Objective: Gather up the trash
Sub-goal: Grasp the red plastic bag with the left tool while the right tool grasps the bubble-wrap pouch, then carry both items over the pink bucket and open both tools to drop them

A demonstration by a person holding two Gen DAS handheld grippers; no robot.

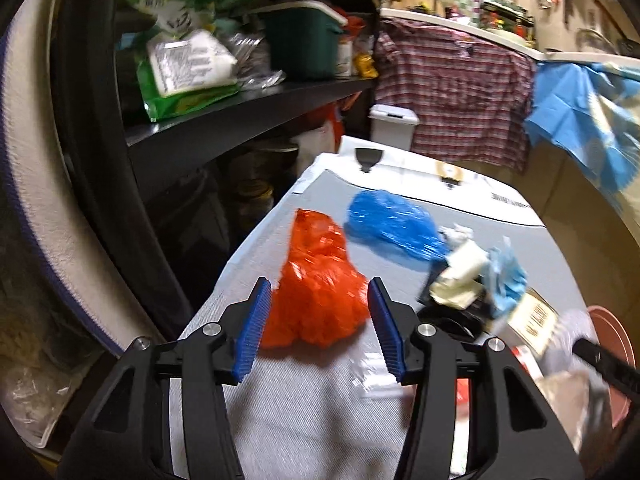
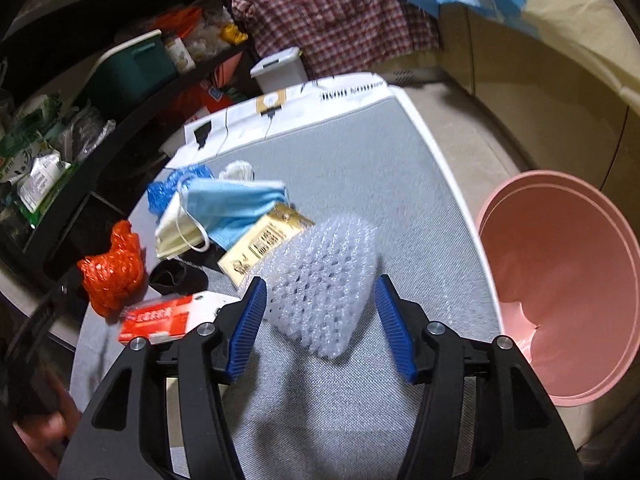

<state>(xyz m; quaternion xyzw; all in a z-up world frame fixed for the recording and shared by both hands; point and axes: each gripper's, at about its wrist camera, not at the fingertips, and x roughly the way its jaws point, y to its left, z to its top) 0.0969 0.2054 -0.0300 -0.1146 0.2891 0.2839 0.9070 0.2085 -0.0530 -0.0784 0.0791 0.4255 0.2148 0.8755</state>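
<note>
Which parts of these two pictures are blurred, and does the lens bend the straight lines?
Left wrist view: motion blur smears the mask pile at right, while the orange bag stays fairly clear; the shelf edge curves. Right wrist view: sharper overall, the red packet is smeared; the pink bin looks stretched near the edge.

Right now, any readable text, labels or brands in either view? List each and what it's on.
Nothing can be quoted with confidence.
Red and white flat packet: white print, blurred.
Yellow paper packet: dark print, too small.
Green and white plastic bag on the shelf: fine print, unreadable.
White printed strip on the appliance top: dark lettering, upside down and smeared.
</note>
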